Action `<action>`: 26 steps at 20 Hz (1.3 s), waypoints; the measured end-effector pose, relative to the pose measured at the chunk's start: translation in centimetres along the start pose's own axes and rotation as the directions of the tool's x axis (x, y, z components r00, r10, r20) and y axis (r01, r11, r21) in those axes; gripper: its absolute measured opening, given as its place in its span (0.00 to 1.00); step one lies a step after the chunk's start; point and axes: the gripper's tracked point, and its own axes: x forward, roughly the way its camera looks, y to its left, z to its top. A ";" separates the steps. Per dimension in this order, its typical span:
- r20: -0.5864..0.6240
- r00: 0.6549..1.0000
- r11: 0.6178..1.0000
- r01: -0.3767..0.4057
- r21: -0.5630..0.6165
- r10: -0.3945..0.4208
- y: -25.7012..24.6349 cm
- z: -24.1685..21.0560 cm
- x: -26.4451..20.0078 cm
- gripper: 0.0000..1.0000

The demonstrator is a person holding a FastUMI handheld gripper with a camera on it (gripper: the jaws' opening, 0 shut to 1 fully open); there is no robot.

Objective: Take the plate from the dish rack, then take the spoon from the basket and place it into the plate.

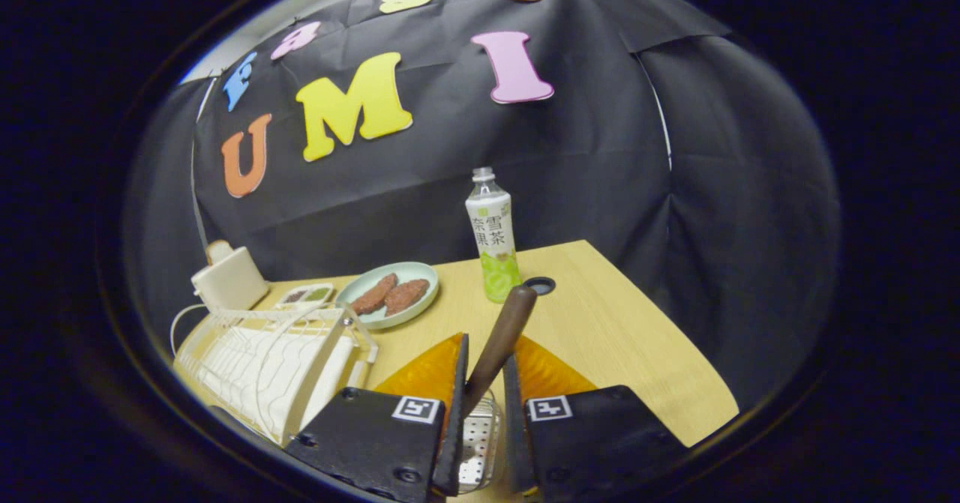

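I'm working in a staged booth, not a real kitchen: black cloth walls behind a wooden tabletop, dish rack at nine o'clock.

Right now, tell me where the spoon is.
The spoon stands between the jaws of the gripper, its brown handle rising from the perforated basket below, with the bottle beyond it.

One green-tea bottle is seen upright on the wooden table. One pale green plate is counted, with two brown patties on it. One white dish rack, one perforated metal basket, one brown-handled utensil (possibly the spoon) and one two-section sauce dish are also recorded.
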 end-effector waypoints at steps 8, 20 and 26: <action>0.130 0.986 0.989 0.118 -0.090 -0.106 1.6 4.1 -4.0 0.16; 0.274 0.961 0.977 0.095 -0.189 -0.040 12.3 7.5 -18.4 0.15; 0.277 0.960 0.977 0.087 -0.194 -0.031 18.3 1.6 -23.9 0.15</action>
